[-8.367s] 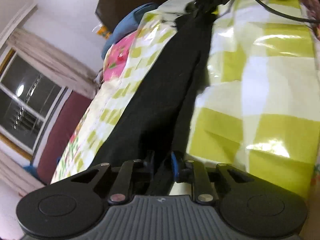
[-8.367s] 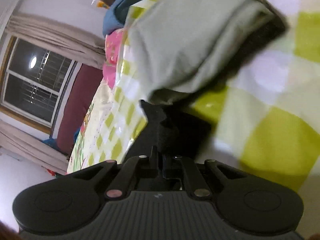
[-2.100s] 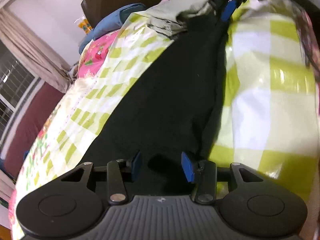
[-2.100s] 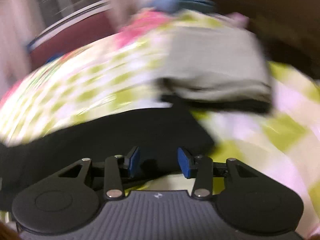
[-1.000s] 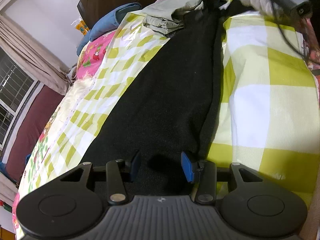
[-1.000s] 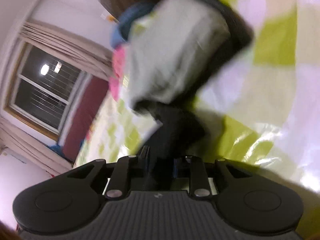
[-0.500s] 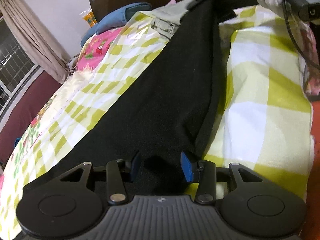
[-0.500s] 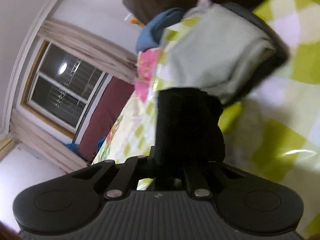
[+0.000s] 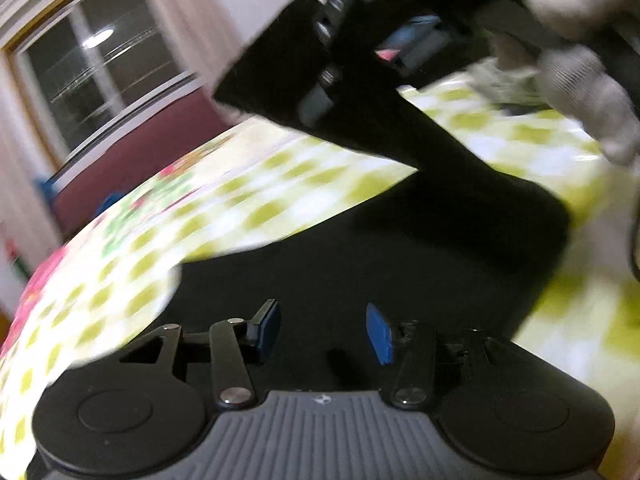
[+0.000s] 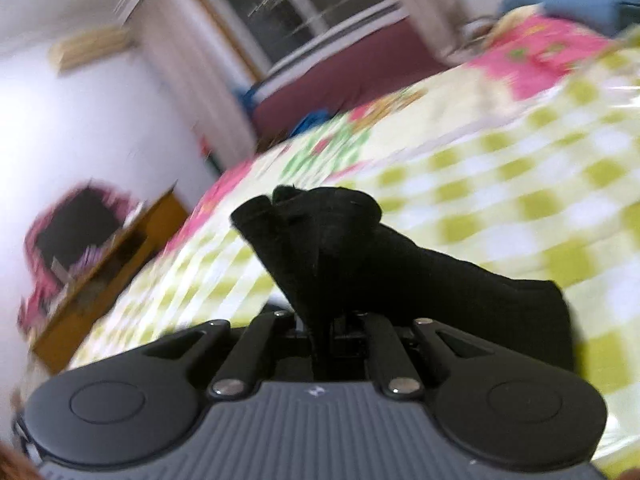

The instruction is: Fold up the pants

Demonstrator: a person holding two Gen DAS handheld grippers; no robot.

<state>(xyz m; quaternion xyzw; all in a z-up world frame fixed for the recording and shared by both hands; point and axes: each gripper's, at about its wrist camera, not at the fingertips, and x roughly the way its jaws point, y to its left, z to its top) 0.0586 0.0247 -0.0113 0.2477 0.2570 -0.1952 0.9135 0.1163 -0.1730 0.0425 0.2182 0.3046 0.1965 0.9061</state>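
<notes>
Folding these black pants (image 9: pixel 400 248) looks like a floppy job: the fabric is soft and limp, so I'd guess it sags wherever it isn't held and won't keep a crease by itself. Most of it lies on the bed, on the green-and-white checked bedspread (image 9: pixel 248 200), with one end lifted up off it. That end is pinched in the right hand-held gripper (image 10: pixel 324 324), fingers clamped tight on a bunched wad of cloth that pokes up past them. The left hand-held gripper (image 9: pixel 322 330) hangs over the flat part with its blue pads (image 9: pixel 378 334) spread apart, gripping nothing. Best hold is probably a hem or waistband edge, both layers together, since a mid-panel pinch would just drag one layer. Behind it all there's a window (image 10: pixel 304 4), all pretty blurry.
</notes>
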